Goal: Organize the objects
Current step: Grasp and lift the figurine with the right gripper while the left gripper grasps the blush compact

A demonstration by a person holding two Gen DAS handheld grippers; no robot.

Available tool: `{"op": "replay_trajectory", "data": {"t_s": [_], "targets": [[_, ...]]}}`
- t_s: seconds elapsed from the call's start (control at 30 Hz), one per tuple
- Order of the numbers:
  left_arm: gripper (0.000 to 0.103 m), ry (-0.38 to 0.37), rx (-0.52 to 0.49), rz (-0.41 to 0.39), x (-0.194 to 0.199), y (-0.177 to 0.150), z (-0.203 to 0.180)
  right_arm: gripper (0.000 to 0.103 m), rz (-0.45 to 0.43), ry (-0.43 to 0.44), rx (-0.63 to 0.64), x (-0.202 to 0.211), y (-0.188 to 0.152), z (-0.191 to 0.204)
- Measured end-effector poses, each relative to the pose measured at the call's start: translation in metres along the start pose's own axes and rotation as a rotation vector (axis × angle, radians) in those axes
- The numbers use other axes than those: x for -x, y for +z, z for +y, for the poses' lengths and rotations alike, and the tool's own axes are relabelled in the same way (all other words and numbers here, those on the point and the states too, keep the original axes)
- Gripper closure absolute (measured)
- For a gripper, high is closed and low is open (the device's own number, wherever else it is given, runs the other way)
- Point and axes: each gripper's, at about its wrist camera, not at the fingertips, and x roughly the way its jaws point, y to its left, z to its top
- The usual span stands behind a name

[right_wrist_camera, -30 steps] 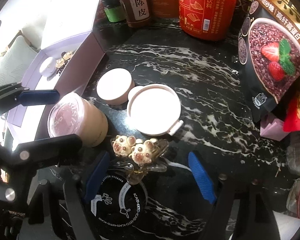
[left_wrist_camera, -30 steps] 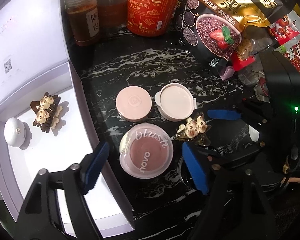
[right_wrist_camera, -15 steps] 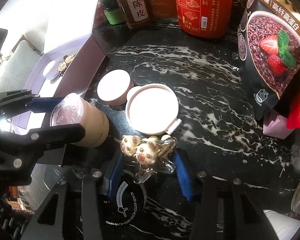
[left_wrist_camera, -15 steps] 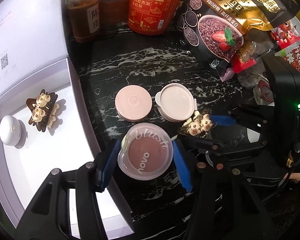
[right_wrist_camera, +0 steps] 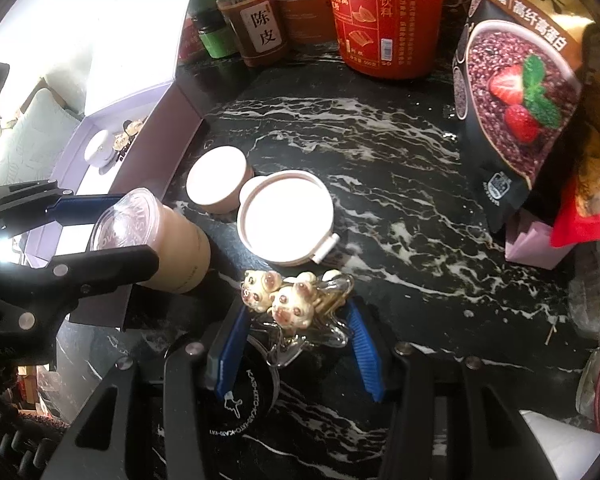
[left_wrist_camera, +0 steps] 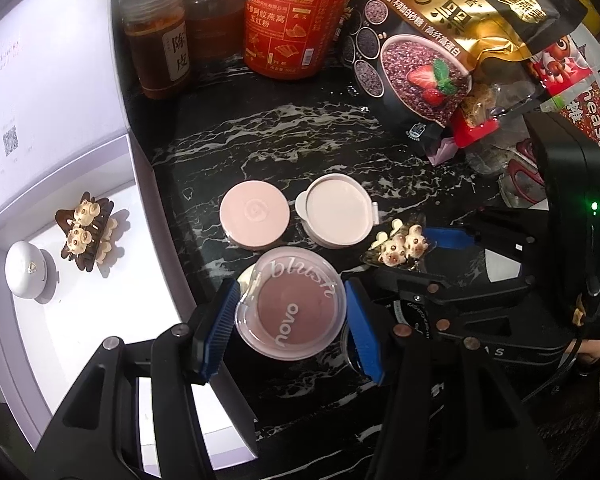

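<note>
Left gripper (left_wrist_camera: pixel 290 322): jaws just closed in on the blush jar (left_wrist_camera: pixel 291 309), blue pads pressing its two sides; jar near the edge of the lilac box (left_wrist_camera: pixel 142 184), over the dark marbled surface (left_wrist_camera: pixel 300 140).
Right gripper (right_wrist_camera: pixel 296 350): jaws just closed in on the clear hair clip (right_wrist_camera: pixel 296 308) with small cream bear figures; pads tight against both sides of the clip.
Black round tin (right_wrist_camera: pixel 244 404): below the clear clip, white lettering on the lid; contact between clip and tin cannot be told.
Pink round compact (left_wrist_camera: pixel 254 214): flat on the surface, just behind the blush jar.
White hinged case (left_wrist_camera: pixel 337 211): just beside the pink compact, closed, hinge tab at its right.
Lilac box: open, at the left; holding a brown hair clip (left_wrist_camera: pixel 86 234) with bear figures and a small white round case (left_wrist_camera: pixel 25 274), the two near each other.
Back row: amber jar (left_wrist_camera: pixel 158 42), red canister (left_wrist_camera: pixel 296 20), black cereal pouch (left_wrist_camera: pixel 432 52) with strawberry print, all upright against the rear.
</note>
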Motion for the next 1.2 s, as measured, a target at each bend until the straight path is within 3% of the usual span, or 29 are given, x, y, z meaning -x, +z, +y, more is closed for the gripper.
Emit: {"op": "replay_trajectory", "data": {"t_s": [0.83, 1.2], "targets": [[0.051, -0.020, -0.043, -0.046, 0.052, -0.018, -0.037, 0.055, -0.063, -0.046, -0.013, 0.068, -0.035, 0.012], [0.051, -0.013, -0.022, -0.057, 0.072, -0.044, -0.039, 0.055, -0.067, -0.007, -0.003, 0.069, -0.049, 0.031]]}}
